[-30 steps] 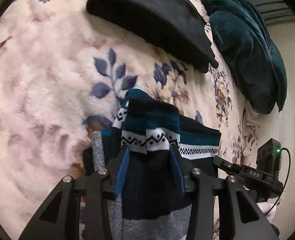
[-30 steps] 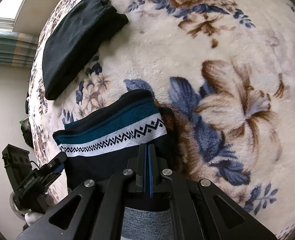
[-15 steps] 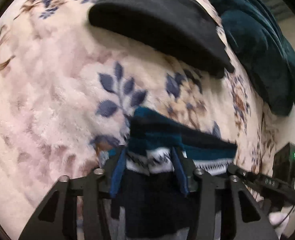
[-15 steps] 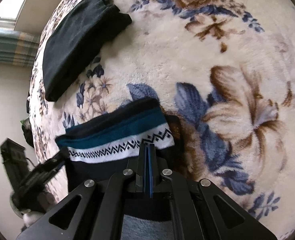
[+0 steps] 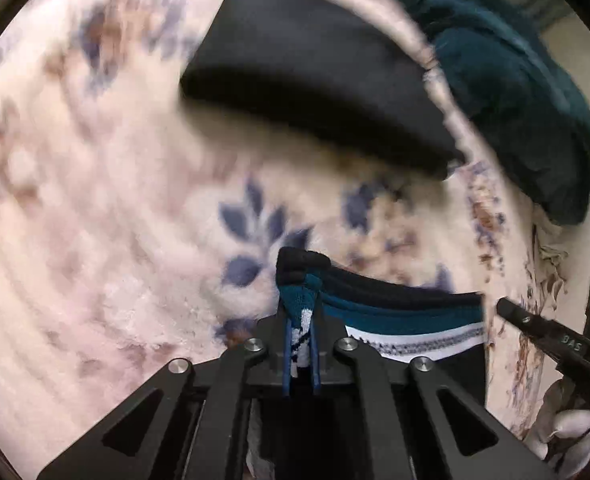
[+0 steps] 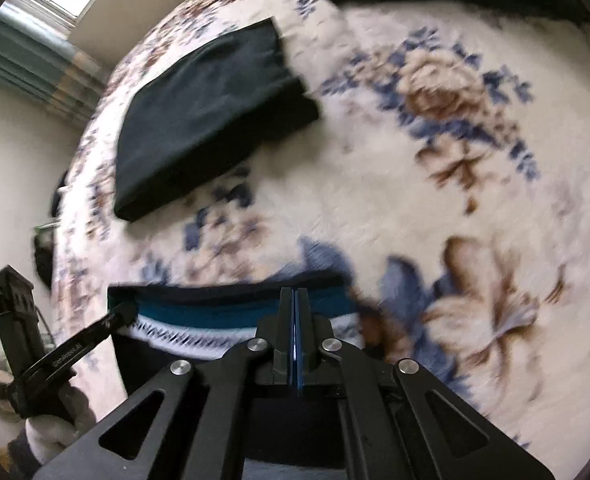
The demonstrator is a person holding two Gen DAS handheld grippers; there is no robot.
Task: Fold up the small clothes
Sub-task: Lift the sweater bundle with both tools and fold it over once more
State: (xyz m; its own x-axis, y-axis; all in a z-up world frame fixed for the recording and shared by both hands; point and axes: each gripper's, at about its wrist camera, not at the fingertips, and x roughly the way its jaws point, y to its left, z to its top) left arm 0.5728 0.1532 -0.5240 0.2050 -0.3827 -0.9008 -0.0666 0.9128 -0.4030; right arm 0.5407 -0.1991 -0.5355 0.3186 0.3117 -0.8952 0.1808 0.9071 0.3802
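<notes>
One patterned garment (image 5: 395, 312), banded in black, teal and white with a zigzag trim, lay on the floral blanket (image 5: 95, 200) directly ahead of both cameras. Its left end was bunched and raised between the fingers of the left gripper (image 5: 299, 344), whose jaws were closed narrowly on the knit fabric, with a fold of black and teal standing above the fingertips. In the right wrist view the same garment (image 6: 223, 312) stretched as a flat strip across the blanket (image 6: 375, 180), and the right gripper (image 6: 295, 336) sat over its right portion with jaws pressed together; the top edge of the strip ran behind the fingers, but whether fabric was pinched between the pads could not be told. Each gripper appeared at the edge of the other's view, at opposite ends of the strip. Farther up the blanket, well apart from the patterned garment, lay a folded black garment (image 5: 315, 80), flat and roughly rectangular (image 6: 211, 120). Beyond it, at the blanket's edge, rested a dark teal plush cushion (image 5: 515, 100). Both views were blurred in places, so finer detail of the blanket's print was unclear.
</notes>
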